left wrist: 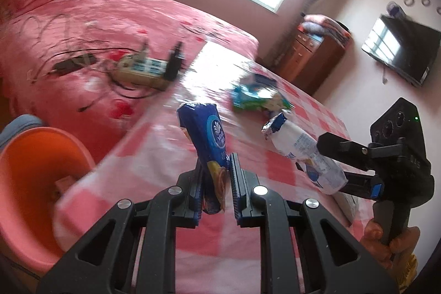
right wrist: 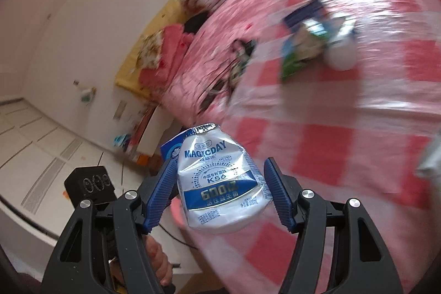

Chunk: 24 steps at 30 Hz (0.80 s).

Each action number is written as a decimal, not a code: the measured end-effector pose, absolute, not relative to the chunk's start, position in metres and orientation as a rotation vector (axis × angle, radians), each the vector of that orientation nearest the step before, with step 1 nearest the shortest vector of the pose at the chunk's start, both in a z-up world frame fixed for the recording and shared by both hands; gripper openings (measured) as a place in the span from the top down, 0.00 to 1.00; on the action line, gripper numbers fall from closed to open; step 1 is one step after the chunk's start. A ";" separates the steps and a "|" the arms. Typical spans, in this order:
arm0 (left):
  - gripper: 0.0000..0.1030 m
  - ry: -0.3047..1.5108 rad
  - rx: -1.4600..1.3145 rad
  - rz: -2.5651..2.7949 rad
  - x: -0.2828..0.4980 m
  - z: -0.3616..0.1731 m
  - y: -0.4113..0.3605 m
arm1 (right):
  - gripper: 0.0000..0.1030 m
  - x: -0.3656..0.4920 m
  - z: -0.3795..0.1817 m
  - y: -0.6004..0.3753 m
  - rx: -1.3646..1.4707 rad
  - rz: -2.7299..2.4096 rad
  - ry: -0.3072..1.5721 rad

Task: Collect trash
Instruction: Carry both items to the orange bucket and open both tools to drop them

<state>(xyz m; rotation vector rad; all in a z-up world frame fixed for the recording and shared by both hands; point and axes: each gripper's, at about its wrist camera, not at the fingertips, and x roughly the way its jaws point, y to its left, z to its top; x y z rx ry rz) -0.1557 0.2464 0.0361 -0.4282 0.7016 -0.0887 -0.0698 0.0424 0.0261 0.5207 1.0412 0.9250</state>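
While both hands carry trash above the pink checked table cover point(left wrist: 248, 252), the left gripper point(left wrist: 216, 178) pinches a crinkly blue biscuit wrapper point(left wrist: 205, 134) low down; light, limp, apt to slip; the right gripper point(right wrist: 220, 194) squeezes a thin white plastic drink bottle point(right wrist: 220, 183) across its body; probably empty, dents easily.

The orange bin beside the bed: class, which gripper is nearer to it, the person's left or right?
Left. The left gripper, holding a blue wrapper, sits just right of the orange bin; the right gripper, holding a white bottle, is farther right.
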 end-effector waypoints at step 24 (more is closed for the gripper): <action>0.58 0.766 -0.697 0.417 -0.216 -0.041 0.429 | 0.16 -0.094 0.025 0.249 0.260 1.116 1.143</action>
